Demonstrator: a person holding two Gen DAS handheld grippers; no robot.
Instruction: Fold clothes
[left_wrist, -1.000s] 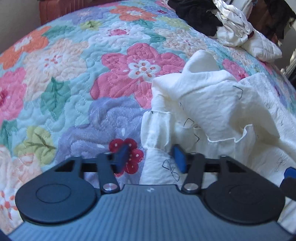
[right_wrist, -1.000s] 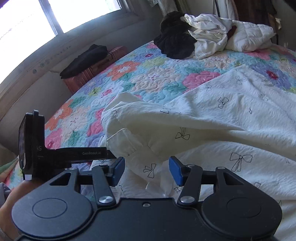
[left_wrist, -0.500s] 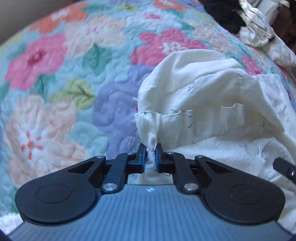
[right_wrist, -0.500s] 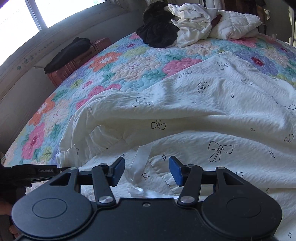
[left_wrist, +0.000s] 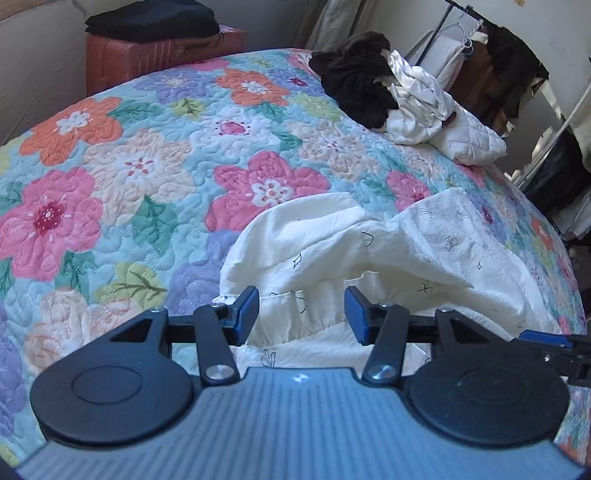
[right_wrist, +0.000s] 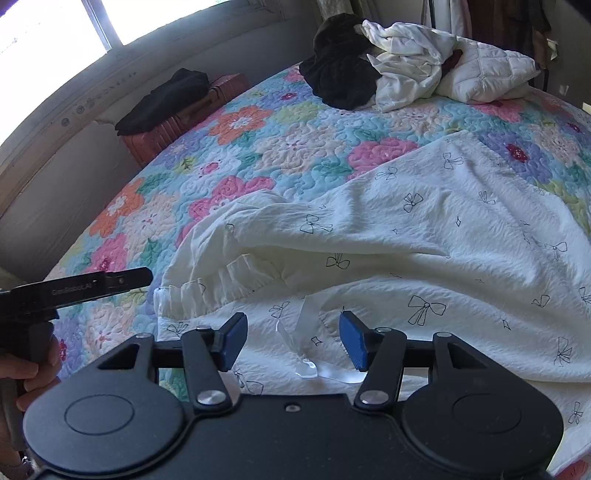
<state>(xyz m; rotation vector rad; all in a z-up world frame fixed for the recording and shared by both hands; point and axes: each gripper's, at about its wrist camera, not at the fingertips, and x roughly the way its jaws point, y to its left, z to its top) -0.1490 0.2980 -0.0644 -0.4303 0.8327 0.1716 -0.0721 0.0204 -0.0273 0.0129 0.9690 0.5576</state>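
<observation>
Open quilt to my left, clothes ahead and right

The bed lies bare left of the white garment; a heap of dark and white clothes blocks the far end, with a red suitcase just beyond the bed's edge.

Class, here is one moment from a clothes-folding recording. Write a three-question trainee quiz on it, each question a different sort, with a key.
1. True or false: the left gripper is clamped on the white bow-print garment.
2. Multiple choice: the black clothing by the wall lies on A) the floral quilt, B) the red suitcase, C) the white quilted pillow.
3. Fill in: the pile at the quilt's far end holds a white crumpled cloth and a ____ one.

Key: 1 false; 2 B; 3 black.
</observation>
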